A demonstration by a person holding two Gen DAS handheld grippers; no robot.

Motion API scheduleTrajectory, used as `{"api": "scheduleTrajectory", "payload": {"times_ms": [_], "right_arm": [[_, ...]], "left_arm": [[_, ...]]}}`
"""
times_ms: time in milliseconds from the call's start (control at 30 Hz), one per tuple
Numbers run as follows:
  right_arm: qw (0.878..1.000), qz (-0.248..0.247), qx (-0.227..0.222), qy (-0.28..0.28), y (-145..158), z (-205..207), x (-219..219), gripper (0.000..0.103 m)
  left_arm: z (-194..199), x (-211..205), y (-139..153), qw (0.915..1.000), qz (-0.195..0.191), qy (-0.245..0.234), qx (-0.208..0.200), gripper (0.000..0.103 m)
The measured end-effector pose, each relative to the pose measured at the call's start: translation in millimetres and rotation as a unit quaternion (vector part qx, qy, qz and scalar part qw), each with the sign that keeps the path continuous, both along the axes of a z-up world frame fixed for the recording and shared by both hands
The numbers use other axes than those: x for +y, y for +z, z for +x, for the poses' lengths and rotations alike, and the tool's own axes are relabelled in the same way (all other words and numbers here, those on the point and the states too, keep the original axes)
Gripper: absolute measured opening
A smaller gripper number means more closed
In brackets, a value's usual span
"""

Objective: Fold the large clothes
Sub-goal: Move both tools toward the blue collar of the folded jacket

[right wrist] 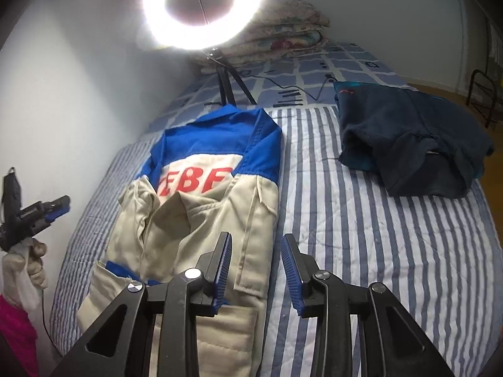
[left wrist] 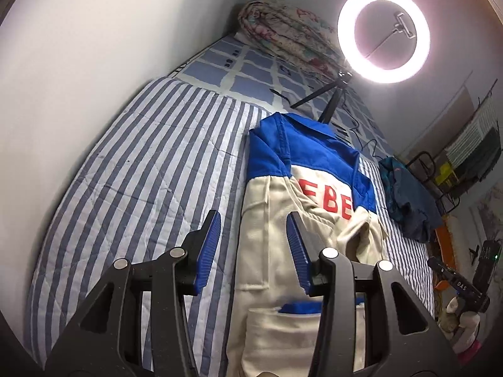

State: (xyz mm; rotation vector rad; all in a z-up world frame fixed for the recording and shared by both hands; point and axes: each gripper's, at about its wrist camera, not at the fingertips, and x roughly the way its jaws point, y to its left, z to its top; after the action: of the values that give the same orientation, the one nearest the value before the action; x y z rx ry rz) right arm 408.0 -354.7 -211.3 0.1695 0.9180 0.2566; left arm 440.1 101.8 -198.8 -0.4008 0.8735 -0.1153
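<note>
We count 2 garments on the bed: 1 blue-and-cream coverall (right wrist: 201, 207), 1 dark navy piece (right wrist: 408, 144). Also 1 ring light (right wrist: 202, 6), 1 folded floral quilt (left wrist: 283, 37), 2 grippers: left (left wrist: 254, 251), right (right wrist: 256, 270).

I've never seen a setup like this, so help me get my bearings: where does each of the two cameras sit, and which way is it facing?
Left wrist: on the left gripper, looking down its open jaws at the striped bed; the right gripper shows at the edge.
Right wrist: on the right gripper, jaws open, same aim; the left gripper and gloved hand show.
Shared: the blue-and-cream coverall, dark garment, ring light.
</note>
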Motion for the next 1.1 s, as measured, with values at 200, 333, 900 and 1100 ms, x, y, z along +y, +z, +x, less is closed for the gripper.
{"api": "scheduleTrajectory", "payload": {"times_ms": [200,333,900,1100], "right_arm": [[0.999,-0.031,-0.014,-0.008,43.3,-27.2,24.6,0.034],[0.997,-0.064,-0.039,-0.008,91.6,-42.9,48.9,0.034],[0.998,-0.016,-0.054,0.018,136.0,49.9,63.6,0.046],[1.0,-0.003,-0.01,0.005,65.1,106.8,28.9,0.046]], "left_arm": [[-43.1,2.9,61.4,0.999,0.008,0.003,-0.044,0.044],[-69.6,10.3,113.2,0.9961,0.03,0.007,-0.083,0.044],[0.8,21.3,144.9,0.9952,0.052,-0.024,-0.079,0.076],[80.9,-9.5,62.7,0.9983,0.028,-0.049,-0.016,0.076]]}}
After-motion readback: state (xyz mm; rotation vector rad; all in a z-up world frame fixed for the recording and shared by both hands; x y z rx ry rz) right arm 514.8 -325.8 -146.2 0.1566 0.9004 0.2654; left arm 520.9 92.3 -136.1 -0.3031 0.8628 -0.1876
